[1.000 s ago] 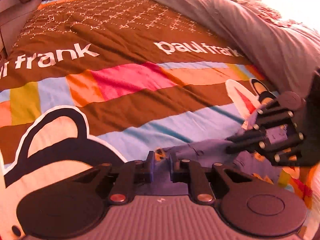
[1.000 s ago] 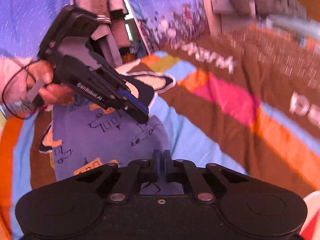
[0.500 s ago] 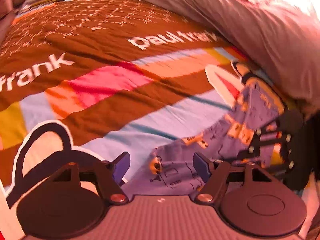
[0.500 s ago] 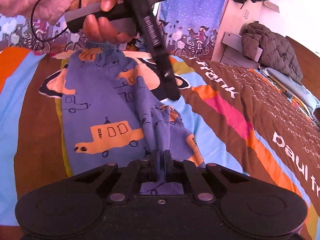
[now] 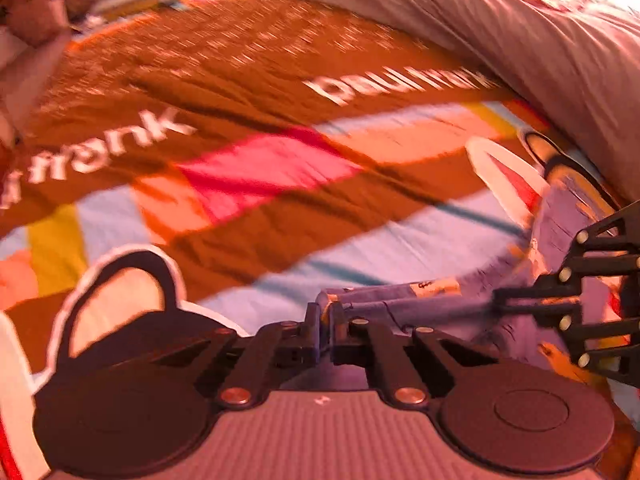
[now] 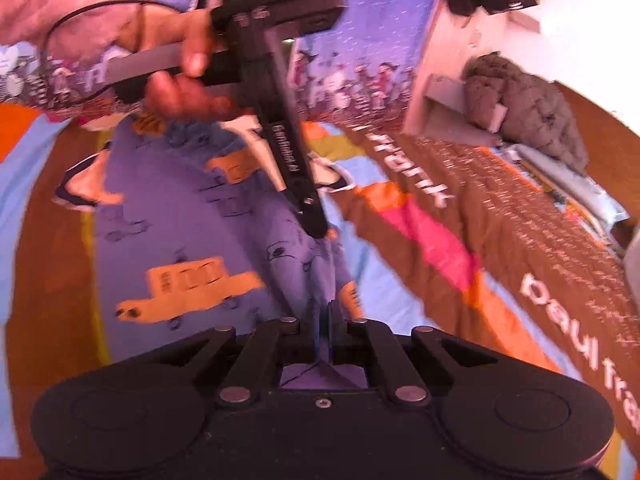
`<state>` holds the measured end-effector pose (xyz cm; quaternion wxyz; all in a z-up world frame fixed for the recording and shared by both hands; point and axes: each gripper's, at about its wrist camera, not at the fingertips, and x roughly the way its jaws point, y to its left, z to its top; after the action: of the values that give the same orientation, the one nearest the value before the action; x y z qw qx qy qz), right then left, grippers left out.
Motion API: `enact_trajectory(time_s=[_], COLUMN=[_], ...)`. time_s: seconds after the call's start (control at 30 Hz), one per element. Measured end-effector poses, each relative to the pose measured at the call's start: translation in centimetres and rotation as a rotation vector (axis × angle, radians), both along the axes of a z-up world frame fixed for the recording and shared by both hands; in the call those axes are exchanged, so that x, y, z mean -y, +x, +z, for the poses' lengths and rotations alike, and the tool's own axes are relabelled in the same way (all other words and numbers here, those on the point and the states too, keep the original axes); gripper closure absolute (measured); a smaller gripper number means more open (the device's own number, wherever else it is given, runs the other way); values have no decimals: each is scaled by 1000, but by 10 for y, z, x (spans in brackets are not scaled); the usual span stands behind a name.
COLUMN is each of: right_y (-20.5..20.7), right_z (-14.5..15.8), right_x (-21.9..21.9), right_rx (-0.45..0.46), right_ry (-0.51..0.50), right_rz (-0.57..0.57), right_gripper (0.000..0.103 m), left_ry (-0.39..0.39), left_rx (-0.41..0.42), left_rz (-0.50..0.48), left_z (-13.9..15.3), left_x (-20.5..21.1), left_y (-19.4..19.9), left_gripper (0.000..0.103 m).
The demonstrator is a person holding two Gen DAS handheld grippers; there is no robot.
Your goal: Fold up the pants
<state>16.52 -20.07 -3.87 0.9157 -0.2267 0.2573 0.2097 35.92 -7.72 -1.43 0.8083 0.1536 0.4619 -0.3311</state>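
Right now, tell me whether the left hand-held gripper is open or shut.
Shut. The left hand-held gripper has its fingers closed on a fold of the purple pants, with cloth pinched between them.

Left wrist cam sits low behind the left gripper (image 5: 325,322), close over the bedspread (image 5: 248,168), facing across it twd the grey duvet (image 5: 520,48) at far right. Right wrist cam sits behind the right gripper (image 6: 323,320), slightly higher, facing along the bed twd a white cabinet (image 6: 460,60). Both views share the pants (image 6: 180,232), the bedspread's "paul frank" lettering & each other's gripper.
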Motion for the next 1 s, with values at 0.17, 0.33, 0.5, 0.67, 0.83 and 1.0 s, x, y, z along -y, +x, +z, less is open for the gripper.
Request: enact_trajectory(time_s=[0.17, 0.33, 0.5, 0.67, 0.83, 1.0], right_y=[33, 13, -7, -37, -67, -78], right_z=[-9, 0, -29, -8, 1, -22], right_x=[20, 66, 115, 175, 125, 98], right_rx=[4, -91, -240, -105, -176, -276], right_ry=[-33, 132, 135, 58, 248, 221], right_rz=[-200, -348, -515, -835, -608, -464], right_gripper=[78, 78, 81, 85, 81, 81], left_ry=[52, 53, 44, 39, -119, 9], left_rx=[97, 117, 134, 265, 167, 161], left_rz=[149, 229, 285, 380, 244, 62], left_z=[-13, -30, -36, -13, -8, -44], left_x=[6, 7, 5, -9, 12, 60], left_y=[8, 15, 13, -21, -95, -143], left_gripper=[101, 101, 100, 95, 91, 83])
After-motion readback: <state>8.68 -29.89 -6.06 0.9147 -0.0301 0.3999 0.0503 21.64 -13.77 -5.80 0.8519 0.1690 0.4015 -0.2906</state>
